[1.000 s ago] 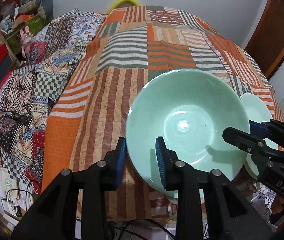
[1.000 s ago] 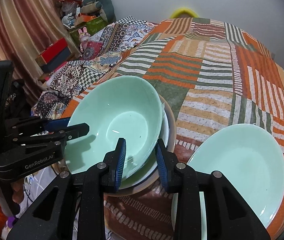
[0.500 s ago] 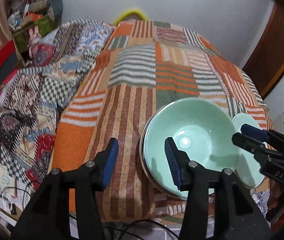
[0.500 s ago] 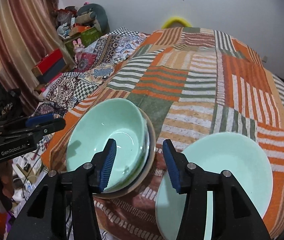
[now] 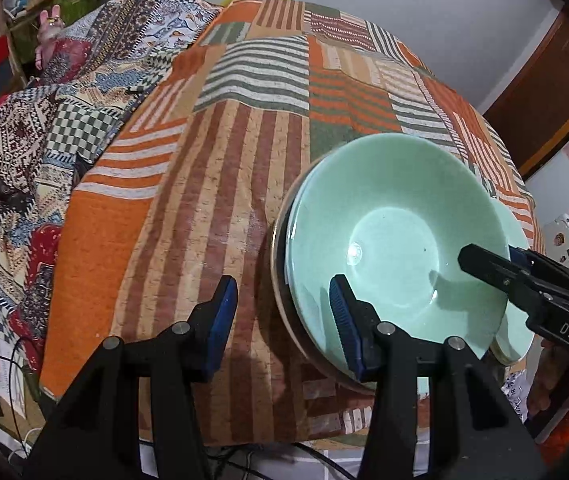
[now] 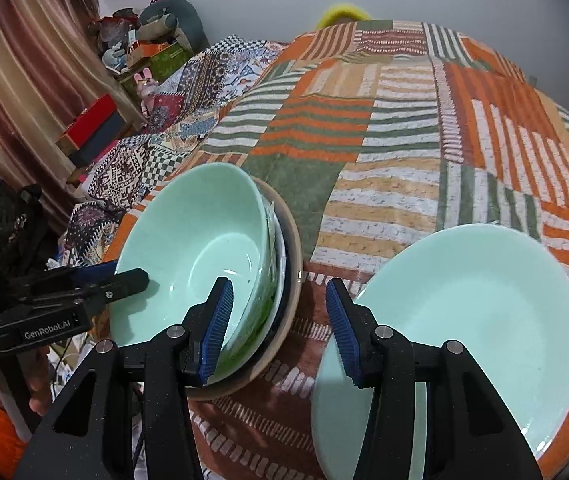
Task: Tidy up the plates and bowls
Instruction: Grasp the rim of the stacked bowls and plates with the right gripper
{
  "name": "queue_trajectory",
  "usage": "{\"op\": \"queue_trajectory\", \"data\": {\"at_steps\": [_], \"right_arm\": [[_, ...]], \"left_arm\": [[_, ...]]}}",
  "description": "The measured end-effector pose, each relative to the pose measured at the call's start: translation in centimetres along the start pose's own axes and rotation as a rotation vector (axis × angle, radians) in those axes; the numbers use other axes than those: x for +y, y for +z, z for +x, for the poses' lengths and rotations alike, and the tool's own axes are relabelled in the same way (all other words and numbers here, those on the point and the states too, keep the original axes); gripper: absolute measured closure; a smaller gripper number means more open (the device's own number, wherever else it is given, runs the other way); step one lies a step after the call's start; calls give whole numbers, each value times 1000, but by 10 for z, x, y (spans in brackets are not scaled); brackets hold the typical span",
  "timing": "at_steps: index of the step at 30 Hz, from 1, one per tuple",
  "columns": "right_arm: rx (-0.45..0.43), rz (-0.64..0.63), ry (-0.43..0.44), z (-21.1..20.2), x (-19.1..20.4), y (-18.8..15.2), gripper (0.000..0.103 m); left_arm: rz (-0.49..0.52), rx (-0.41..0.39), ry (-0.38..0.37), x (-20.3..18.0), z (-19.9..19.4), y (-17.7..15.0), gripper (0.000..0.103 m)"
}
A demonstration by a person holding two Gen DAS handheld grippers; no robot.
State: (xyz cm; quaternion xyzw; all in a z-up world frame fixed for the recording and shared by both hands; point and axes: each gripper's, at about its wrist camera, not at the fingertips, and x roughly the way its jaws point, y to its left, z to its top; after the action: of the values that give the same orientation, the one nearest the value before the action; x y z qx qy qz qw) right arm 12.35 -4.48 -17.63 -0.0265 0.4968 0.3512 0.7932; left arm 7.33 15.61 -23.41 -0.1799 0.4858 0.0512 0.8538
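Note:
A pale green bowl sits on top of a stack of dishes whose bottom piece is a tan plate, near the bed's front edge; the bowl also shows in the right wrist view. A second pale green bowl lies to its right. My left gripper is open and empty, its jaws straddling the stack's left rim. My right gripper is open and empty, between the stack and the second bowl. Each gripper shows in the other's view: the right one and the left one.
The dishes rest on a bed with an orange, green and brown striped patchwork cover. A patterned blanket lies at the left. Boxes and toys are stacked by a curtain at the far left. A wooden door is at the right.
Both grippers let go of the green bowl and opened wide. The bowl went down from a tilted, lifted pose onto the stack. Both grippers drew back slightly.

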Motion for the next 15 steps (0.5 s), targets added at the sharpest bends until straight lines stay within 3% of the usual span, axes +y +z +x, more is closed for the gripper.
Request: {"op": "queue_trajectory", "data": {"at_steps": [3,8,15], "right_arm": [[8,7,11,4,0,-1,58],[19,6,43,9,1,-1,67],[25,7,17,9,4,0,67]], "left_arm": [[6,13,-17,-2,6,0,65],[-4,27,-64,-2,11,0,75],[-3,23,-48,-7,9,1,75]]}}
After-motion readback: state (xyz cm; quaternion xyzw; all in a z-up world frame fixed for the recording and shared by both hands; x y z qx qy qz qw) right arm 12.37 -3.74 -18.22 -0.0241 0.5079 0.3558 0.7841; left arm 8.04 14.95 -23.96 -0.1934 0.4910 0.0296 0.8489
